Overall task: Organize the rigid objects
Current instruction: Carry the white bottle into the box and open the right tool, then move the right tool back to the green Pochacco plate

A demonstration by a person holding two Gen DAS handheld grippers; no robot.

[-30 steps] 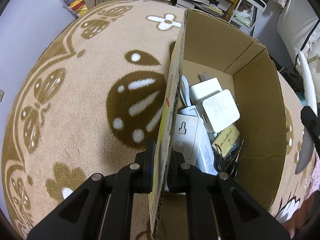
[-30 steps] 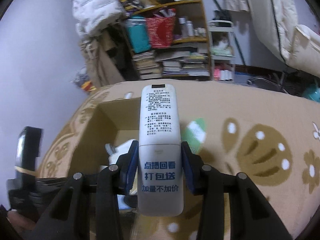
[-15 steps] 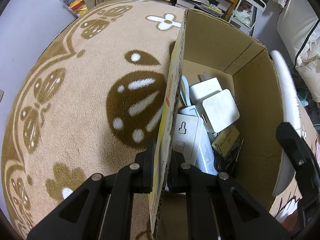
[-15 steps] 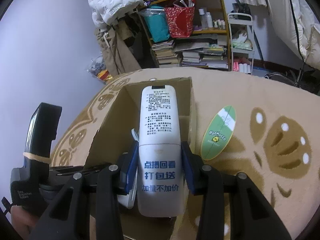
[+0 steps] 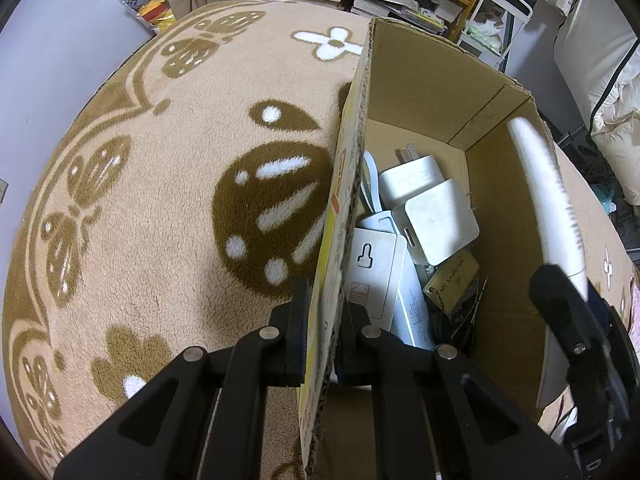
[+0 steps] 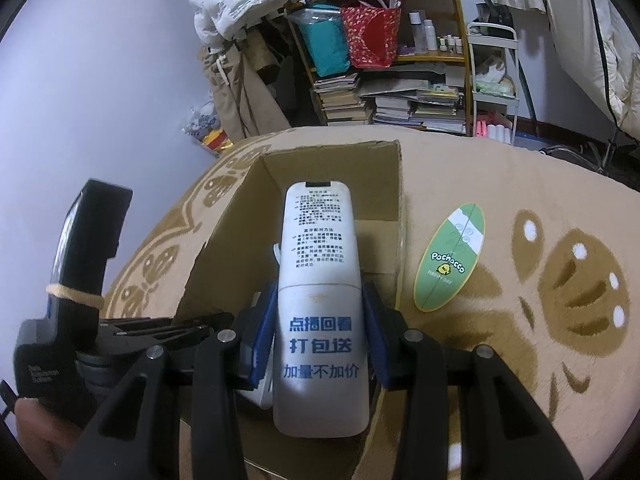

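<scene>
The right tongs [image 6: 320, 334] gripped a long white remote [image 6: 318, 280] over the open brown cardboard box [image 6: 384, 184].

Patterned rug [image 5: 160, 216] — cardboard box [image 5: 432, 92], green card [image 6: 450, 258] beside.

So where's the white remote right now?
The white remote sits clamped in the right gripper, hanging over the open cardboard box. In the left wrist view it shows along the box's right wall.
</scene>
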